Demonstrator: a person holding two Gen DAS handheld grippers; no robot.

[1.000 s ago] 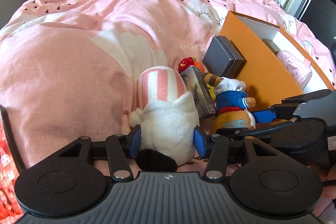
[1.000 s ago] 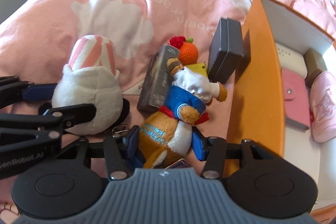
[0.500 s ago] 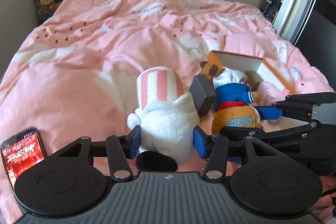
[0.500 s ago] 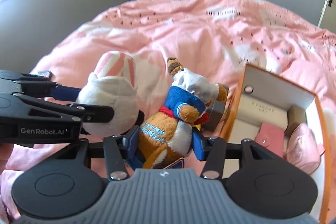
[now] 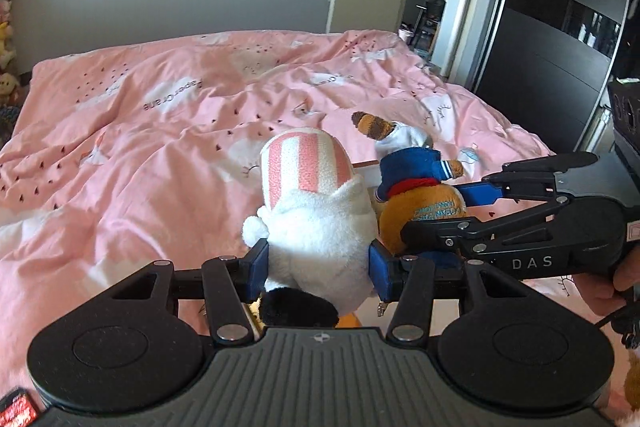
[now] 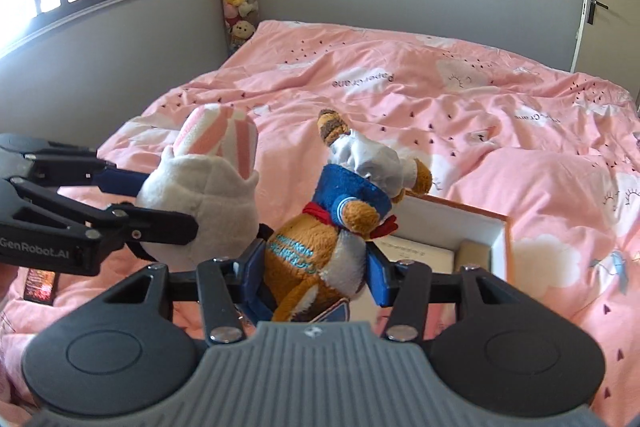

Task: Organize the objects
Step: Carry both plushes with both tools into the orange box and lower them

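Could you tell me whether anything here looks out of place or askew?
Mildly. Both plush toys hang upside down in closed grippers: the white plush in the left gripper, the brown bear in the right gripper. A phone lies loose on the bed. Nothing looks damaged.

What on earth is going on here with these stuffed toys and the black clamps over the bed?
A person is tidying up, with a hand-held gripper in each hand. The left gripper is clamped on a white plush with pink-striped ears, and the right gripper on an orange plush in a blue jacket. Both toys are held up side by side above the pink bed, just over an open orange-edged box that already holds a few items.
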